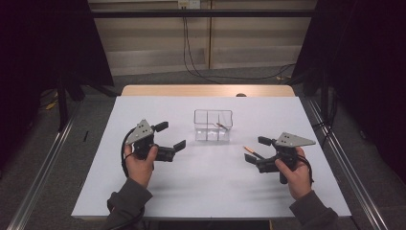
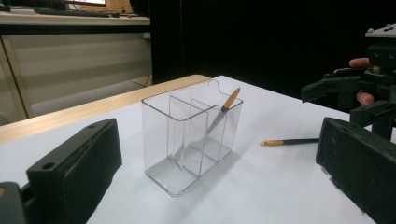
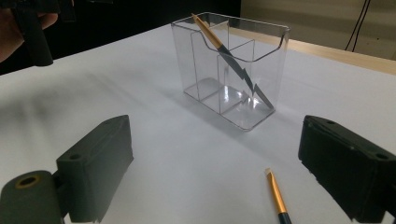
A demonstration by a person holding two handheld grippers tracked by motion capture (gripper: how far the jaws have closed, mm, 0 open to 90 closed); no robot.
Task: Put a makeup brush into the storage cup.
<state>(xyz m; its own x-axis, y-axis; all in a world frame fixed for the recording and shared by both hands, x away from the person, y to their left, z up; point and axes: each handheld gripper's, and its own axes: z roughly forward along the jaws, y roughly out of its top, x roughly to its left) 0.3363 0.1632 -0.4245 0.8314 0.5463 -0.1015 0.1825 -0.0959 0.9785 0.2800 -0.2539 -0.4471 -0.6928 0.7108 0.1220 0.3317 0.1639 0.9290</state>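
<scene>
A: We start with the thin paintbrush with a gold ferrule and dark handle (image 1: 252,152) lying flat on the white table sheet (image 1: 206,191). From the high view it sits at about four o'clock from the clear plastic organiser box with three compartments (image 1: 213,125), near it but not touching

B: We see it between the right gripper's (image 1: 253,150) spread jaws, bristle end pointing toward the box. Nothing is pinched there, and the jaws stand apart from the brush

A: In the right gripper view the brush (image 3: 277,196) lies at five o'clock, just inside the right-hand jaw, on bare sheet

B: A second brush of the same kind (image 1: 221,125) leans tilted inside the box, in its right-hand compartment as the high view shows it, with its gold end (image 2: 230,99) poking above the rim

A: Our left gripper (image 1: 170,135) hovers at nine o'clock from the box, well apart from it, jaws spread wide and holding nothing

B: Both our hands grip the handles, sleeves coming in from six o'clock, and a wooden table edge (image 1: 206,90) shows beyond the sheet at twelve
</scene>
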